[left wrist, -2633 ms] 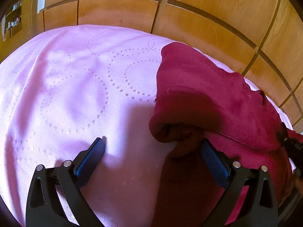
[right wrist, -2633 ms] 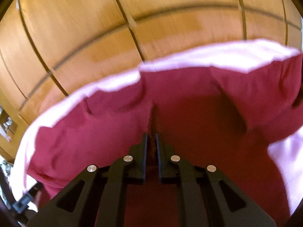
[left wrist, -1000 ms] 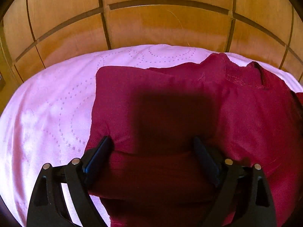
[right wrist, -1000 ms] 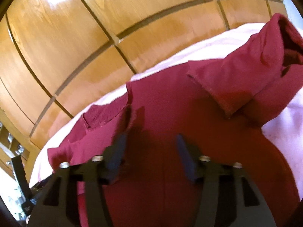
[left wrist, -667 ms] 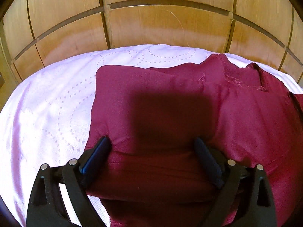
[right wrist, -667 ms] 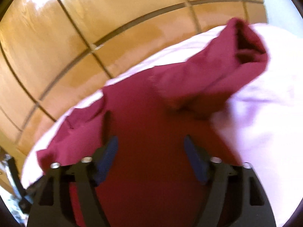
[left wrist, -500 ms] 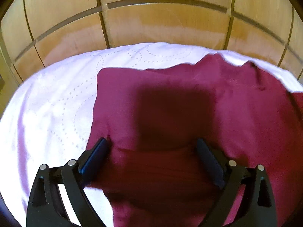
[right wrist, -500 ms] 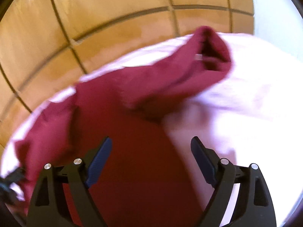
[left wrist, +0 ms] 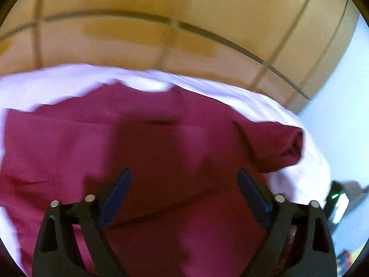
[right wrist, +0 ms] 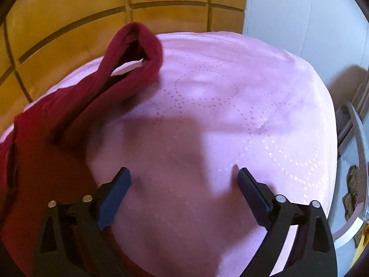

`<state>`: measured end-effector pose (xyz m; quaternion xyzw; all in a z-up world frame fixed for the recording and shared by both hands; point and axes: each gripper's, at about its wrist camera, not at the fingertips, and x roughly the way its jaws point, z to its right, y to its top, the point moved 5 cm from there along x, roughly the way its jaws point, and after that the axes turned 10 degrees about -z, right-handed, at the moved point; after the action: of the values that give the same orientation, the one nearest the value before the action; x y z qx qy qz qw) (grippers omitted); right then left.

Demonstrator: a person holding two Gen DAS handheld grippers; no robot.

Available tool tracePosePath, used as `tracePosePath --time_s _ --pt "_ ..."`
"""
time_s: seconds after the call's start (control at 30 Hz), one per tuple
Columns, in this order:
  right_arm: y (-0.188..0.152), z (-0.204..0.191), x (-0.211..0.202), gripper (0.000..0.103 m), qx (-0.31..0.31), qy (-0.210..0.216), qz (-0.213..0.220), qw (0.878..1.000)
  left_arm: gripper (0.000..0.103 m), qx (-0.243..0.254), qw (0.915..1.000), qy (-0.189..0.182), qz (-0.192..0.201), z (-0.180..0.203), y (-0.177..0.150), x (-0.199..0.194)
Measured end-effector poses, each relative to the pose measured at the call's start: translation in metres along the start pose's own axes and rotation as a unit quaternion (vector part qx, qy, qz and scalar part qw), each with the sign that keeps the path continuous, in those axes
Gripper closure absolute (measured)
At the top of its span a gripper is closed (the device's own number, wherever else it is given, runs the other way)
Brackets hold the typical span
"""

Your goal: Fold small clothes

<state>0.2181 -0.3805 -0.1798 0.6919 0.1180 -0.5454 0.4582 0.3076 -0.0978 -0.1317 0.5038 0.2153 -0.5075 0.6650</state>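
Two grippers, jaws spread, holding nothing: left gripper [left wrist: 182,182] just narrowed above maroon garment [left wrist: 161,143]; right gripper [right wrist: 183,180] just widened over pink cloth [right wrist: 230,106].

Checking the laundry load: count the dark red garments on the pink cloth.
1: the dark red garment lies spread on the pink cloth; one sleeve stretches away from it. Others may lie outside both views.

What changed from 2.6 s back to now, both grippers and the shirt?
The right gripper, then pinched shut on the maroon shirt, has let go; its jaws have just been opening and now stand over bare pink cloth, with the sleeve off to its left. The left gripper has swung from the folded edge toward the sleeve side, its jaws closing slightly, gripping nothing. The shirt stays on the cloth.
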Motion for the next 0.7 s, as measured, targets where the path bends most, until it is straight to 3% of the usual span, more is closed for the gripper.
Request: tracePosePath --time_s 0.1,0.2,0.33,0.43,0.6,0.7 --pt "-0.003 0.006 0.001 0.007 0.0 0.0 0.0 1.0 0.033 -0.005 0.9989 -0.025 -0.039 0.027 0.012 0.032" --pt "-0.003 0.005 0.002 0.005 0.0 0.002 -0.002 1.0 0.042 -0.015 0.9953 -0.061 -0.073 0.053 0.022 0.062" --pt "-0.004 0.004 0.002 0.004 -0.002 0.003 -0.004 1.0 0.05 -0.007 0.9911 -0.077 -0.108 0.082 0.028 0.094" --pt "-0.006 0.003 0.001 0.004 -0.001 0.007 -0.003 1.0 0.054 0.0 0.9898 -0.085 -0.114 0.096 0.034 0.112" --pt "-0.008 0.002 0.0 0.004 -0.001 0.009 -0.001 1.0 0.09 0.003 0.9901 -0.071 -0.121 0.096 0.034 0.127" --pt "-0.007 0.003 0.002 0.004 -0.001 0.009 0.0 1.0 0.098 -0.004 0.9889 -0.089 -0.119 0.089 0.036 0.119"
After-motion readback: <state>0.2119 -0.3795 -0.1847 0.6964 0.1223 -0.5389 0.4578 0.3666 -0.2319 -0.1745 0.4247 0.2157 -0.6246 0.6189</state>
